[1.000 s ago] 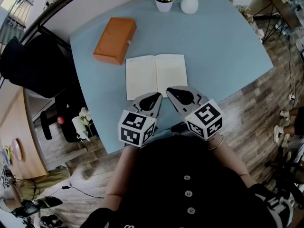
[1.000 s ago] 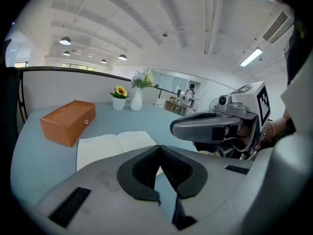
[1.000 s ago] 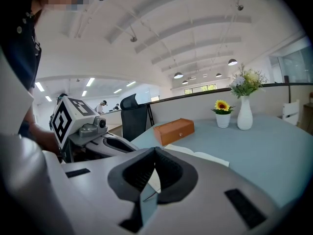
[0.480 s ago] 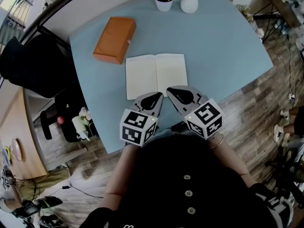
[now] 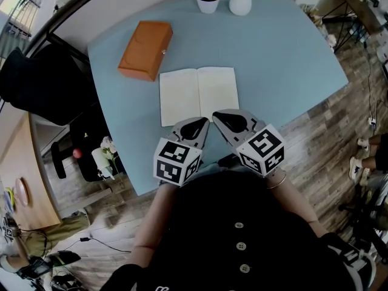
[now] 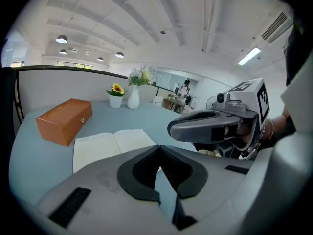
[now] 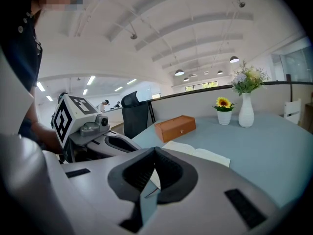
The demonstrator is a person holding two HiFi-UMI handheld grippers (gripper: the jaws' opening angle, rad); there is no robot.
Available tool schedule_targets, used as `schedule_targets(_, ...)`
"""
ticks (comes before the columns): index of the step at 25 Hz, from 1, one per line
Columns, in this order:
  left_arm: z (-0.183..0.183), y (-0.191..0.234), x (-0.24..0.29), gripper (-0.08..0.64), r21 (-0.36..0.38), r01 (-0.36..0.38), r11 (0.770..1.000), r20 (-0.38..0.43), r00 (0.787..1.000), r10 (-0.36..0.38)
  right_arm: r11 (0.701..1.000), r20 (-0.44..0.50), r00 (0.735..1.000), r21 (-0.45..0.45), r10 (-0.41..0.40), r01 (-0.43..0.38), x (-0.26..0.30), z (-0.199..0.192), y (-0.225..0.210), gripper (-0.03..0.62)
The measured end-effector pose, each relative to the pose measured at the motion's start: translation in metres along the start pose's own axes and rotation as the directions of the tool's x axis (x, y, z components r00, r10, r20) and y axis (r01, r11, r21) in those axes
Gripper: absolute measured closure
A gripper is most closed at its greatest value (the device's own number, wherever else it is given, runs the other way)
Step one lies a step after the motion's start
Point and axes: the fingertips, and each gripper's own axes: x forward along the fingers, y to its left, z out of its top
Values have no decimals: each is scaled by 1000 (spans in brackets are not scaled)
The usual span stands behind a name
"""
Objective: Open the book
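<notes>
Blue bench (image 5: pixel 285 59) fills the view, and on its near half lies the book (image 5: pixel 199 94), wide open and flat, blank cream pages up. Its spread runs left to right, the spine pointing away from the person. At its near edge, left claw (image 5: pixel 204 122) and right claw (image 5: pixel 216 116) hover side by side, both clenched on nothing.

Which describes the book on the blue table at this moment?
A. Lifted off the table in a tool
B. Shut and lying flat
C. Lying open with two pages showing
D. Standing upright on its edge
C: the book lies flat on the table, with its two pale pages spread either side of the spine.
</notes>
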Motion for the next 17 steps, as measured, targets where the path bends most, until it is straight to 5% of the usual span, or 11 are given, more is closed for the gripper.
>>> schedule_targets(17, 1, 5, 0, 548, -12, 1, 1000, -4, 1000, -1, 1000, -12, 1000, 12, 5, -5, 2, -1, 0, 591)
